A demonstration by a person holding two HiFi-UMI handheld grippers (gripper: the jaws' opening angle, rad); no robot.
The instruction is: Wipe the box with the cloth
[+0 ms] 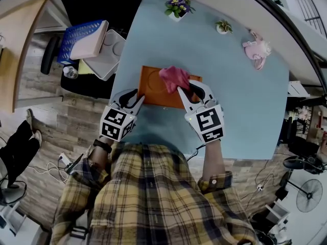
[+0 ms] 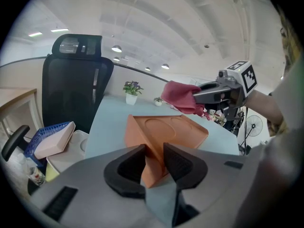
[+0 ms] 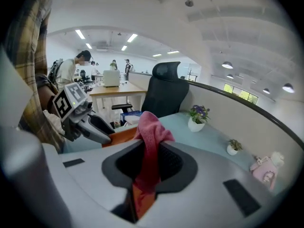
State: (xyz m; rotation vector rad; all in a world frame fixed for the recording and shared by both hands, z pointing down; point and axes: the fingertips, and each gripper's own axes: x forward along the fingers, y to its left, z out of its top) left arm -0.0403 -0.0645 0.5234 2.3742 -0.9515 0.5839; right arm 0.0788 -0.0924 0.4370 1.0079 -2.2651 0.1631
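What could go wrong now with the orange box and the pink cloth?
1. The left gripper pinches the orange box by just one corner, so a hard wipe might make it swivel or slip out.
2. The right gripper holds the pink cloth as a narrow bunched strip, so it might pull free while rubbing, or the hard jaws might scrape the box.

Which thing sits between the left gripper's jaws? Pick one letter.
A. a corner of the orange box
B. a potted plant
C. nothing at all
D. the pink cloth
A: in the left gripper view, the left gripper has its jaws closed on the near corner of the orange box, while the pink cloth is held by the right gripper.
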